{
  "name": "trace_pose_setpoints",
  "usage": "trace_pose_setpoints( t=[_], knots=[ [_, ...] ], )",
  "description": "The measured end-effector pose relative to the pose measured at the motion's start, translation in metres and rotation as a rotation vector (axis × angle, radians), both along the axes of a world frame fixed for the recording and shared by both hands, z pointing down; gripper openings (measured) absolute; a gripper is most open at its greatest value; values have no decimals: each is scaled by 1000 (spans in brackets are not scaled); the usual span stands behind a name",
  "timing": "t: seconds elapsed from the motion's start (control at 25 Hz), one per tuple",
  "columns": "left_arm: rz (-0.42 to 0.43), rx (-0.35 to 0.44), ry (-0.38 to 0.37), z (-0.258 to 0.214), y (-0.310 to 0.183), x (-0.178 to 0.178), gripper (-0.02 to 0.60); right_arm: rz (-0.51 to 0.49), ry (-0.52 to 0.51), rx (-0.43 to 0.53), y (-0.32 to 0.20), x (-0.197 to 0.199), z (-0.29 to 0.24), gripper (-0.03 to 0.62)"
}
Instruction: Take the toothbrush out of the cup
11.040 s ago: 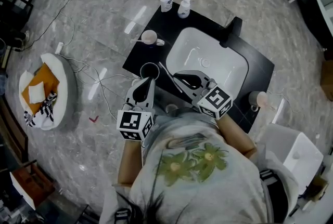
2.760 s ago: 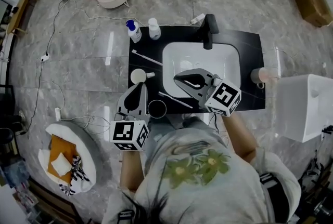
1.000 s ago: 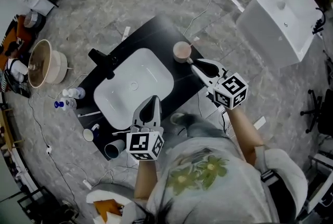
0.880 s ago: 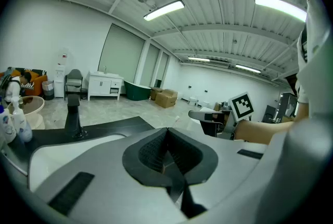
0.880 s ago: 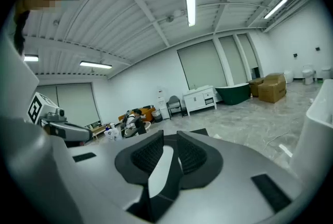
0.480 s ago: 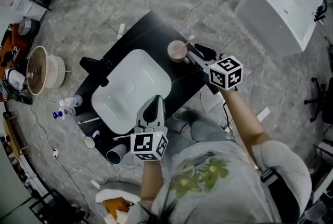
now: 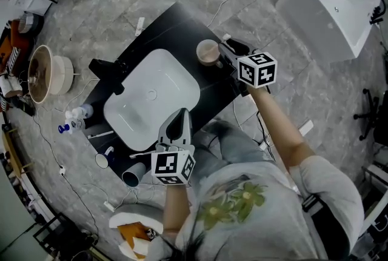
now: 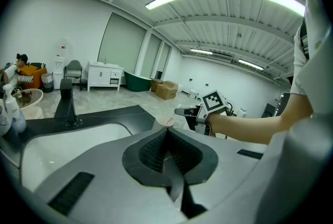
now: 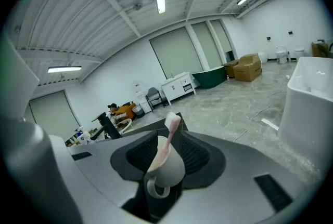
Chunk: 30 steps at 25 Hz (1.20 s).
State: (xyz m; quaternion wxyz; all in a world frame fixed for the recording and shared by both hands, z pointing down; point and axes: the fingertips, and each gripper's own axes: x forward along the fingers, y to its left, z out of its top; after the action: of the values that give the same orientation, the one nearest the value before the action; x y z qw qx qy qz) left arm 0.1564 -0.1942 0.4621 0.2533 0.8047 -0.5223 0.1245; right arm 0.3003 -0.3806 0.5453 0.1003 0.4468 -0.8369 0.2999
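A pale pink cup with a handle stands on the black counter, at the right of the white sink. A pink toothbrush stands in the cup, head up. My right gripper is open at the cup's right side; in the right gripper view the cup fills the gap between the jaws, handle toward the camera. My left gripper is shut and empty over the counter's front edge. The left gripper view shows the cup far ahead.
A black faucet stands behind the sink. At the counter's left end are two bottles, a white mug, a dark tumbler and a loose toothbrush. A white cabinet stands on the floor beyond.
My right gripper has moved in from the cup's right until the cup sits at its jaws. The head view has shifted a little. The left gripper has hardly moved.
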Motion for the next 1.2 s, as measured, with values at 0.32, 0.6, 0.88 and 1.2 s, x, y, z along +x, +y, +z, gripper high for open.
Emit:
trace_pose_setpoints(
  t=[0.32, 0.6, 0.88, 1.2],
  knots=[
    [-19, -9, 5, 6, 3, -7, 17, 19, 3, -20, -5, -4, 7, 74],
    [-32, -3, 7, 5, 4, -9, 18, 16, -78, -34, -4, -8, 3, 54],
    [-43, 3, 7, 2, 7, -16, 17, 4, -120, -9, -4, -17, -14, 51],
    [-38, 21, 12, -5, 12, -21, 17, -3, -158, 31, 6, -17, -52, 51]
  ],
)
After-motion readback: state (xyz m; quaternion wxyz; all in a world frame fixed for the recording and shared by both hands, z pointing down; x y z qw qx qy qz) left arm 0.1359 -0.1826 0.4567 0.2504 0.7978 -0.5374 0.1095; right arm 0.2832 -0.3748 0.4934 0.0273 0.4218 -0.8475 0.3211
